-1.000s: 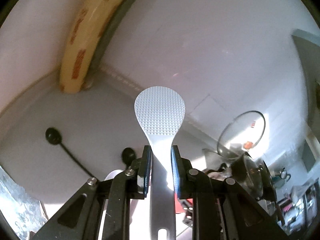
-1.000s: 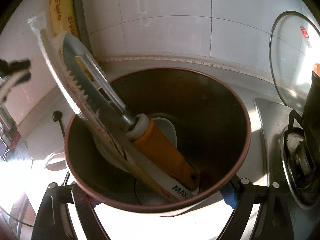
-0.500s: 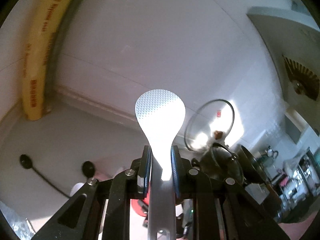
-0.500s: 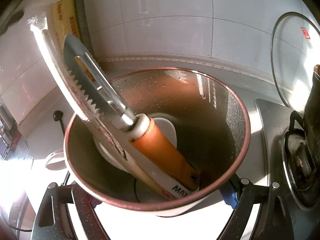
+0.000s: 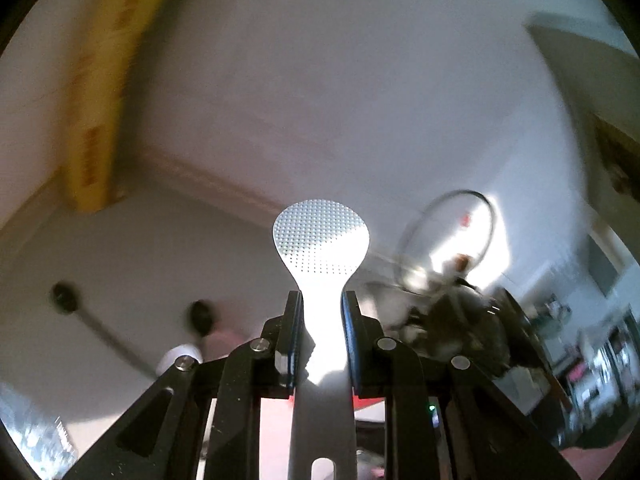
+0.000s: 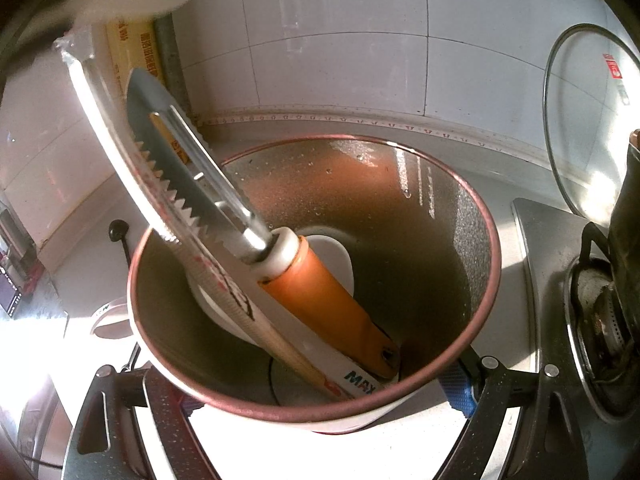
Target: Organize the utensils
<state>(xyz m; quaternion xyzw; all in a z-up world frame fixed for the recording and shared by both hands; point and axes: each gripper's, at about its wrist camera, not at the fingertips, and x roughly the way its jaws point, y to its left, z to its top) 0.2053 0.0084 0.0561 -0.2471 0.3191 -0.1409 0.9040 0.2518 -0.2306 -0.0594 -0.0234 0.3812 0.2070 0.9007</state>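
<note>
From the left wrist, the left gripper (image 5: 321, 320) is clamping the neck of a white rice paddle (image 5: 321, 240), whose dimpled head is sticking out past the fingertips. From the right wrist, the right gripper (image 6: 316, 392) is gripping a round utensil holder (image 6: 476, 256) between its fingers, with an orange-handled peeler (image 6: 320, 292) leaning inside.

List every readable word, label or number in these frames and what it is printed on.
"MAX": white packaging inside the holder cup.
Yellow box by the wall: print too small to read.
Red sticker on the glass lid: illegible.
Left wrist view: too blurred to read anything.
</note>
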